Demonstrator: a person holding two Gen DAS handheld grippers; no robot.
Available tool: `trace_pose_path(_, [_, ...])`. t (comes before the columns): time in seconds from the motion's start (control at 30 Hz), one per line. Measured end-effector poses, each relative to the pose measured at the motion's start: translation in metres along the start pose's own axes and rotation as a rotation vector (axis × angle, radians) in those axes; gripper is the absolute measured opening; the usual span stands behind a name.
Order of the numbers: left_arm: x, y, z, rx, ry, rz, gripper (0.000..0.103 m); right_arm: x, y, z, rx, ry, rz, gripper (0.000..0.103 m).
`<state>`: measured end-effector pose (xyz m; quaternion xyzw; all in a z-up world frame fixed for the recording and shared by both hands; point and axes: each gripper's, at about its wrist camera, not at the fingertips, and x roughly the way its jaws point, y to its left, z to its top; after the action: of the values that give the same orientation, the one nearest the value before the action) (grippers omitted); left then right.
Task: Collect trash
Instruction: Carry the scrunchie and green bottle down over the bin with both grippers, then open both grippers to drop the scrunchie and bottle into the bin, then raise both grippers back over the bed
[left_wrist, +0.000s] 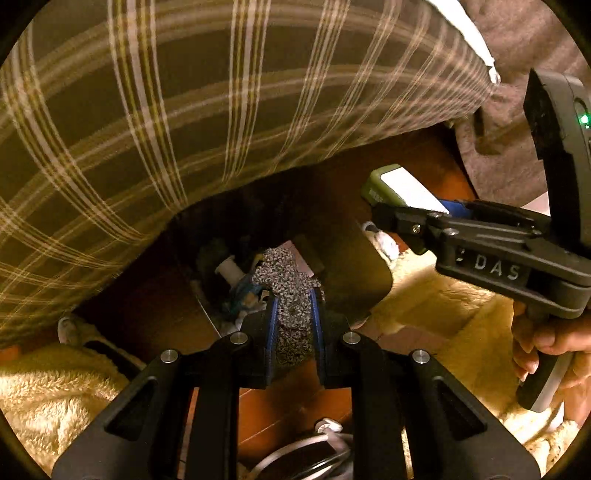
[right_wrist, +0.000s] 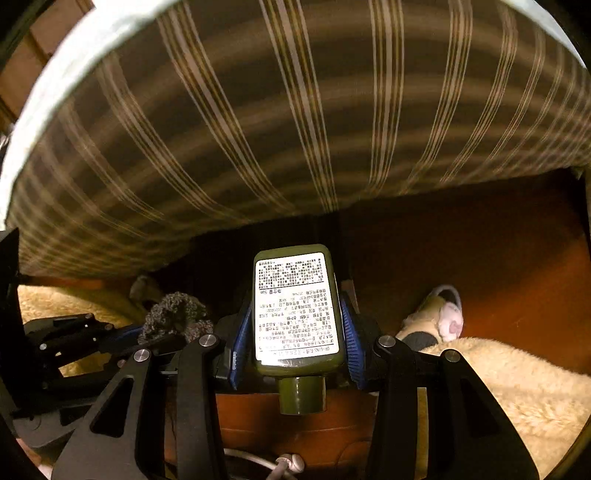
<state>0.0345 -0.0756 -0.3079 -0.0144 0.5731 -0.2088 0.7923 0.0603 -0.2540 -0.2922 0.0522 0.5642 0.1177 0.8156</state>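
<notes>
Left wrist view: left gripper (left_wrist: 293, 314) clenched on a grey knitted scrap (left_wrist: 288, 284), hanging directly over the open dark bin (left_wrist: 347, 258), trash visible below.

Right wrist view: right gripper (right_wrist: 295, 332) clamps a green bottle (right_wrist: 297, 310), cap toward camera, long axis along the fingers; left gripper is nearer the bin, I judge.

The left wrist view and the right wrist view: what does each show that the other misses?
Only the left wrist view shows the dark open trash bin holding scraps, and the person's hand. Only the right shows the printed label on the olive-green plastic tube and a small pink-and-white plush toy. Both show the grey crocheted scrunchie, the tube, plaid bedding and cream fleece blanket.
</notes>
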Motion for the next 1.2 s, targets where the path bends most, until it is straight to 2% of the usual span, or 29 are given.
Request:
trace_pose_path(0.33, [0.028, 0.005, 0.000, -0.004, 0.030, 0.016, 0.017, 0.033, -0.007, -0.008, 0.028, 0.045, 0.001, 0.044])
trace_pose_path(0.57, [0.036, 0.011, 0.000, -0.022, 0.057, 0.027, 0.026, 0.040, -0.015, -0.002, 0.070, 0.066, 0.023, 0.046])
trace_pose_path(0.67, [0.033, 0.015, 0.001, -0.029, 0.052, 0.036, 0.034, 0.038, -0.015, 0.002, 0.075, 0.053, 0.019, 0.059])
trace_pose_path(0.77, [0.026, 0.018, 0.001, -0.038, 0.045, 0.053, 0.045, 0.030, -0.014, 0.004, 0.076, 0.032, 0.004, 0.062])
trace_pose_path(0.83, [0.015, 0.019, 0.000, -0.037, 0.028, 0.072, 0.062, 0.022, -0.015, 0.005, 0.074, 0.018, -0.009, 0.065])
trace_pose_path(1.0, [-0.020, 0.012, 0.005, -0.013, -0.031, 0.105, 0.081, -0.012, -0.021, 0.011, 0.089, -0.046, -0.015, 0.076])
trace_pose_path(1.2, [-0.085, 0.006, 0.025, -0.015, -0.144, 0.116, 0.089, -0.081, -0.019, 0.028, 0.075, -0.190, -0.017, 0.086])
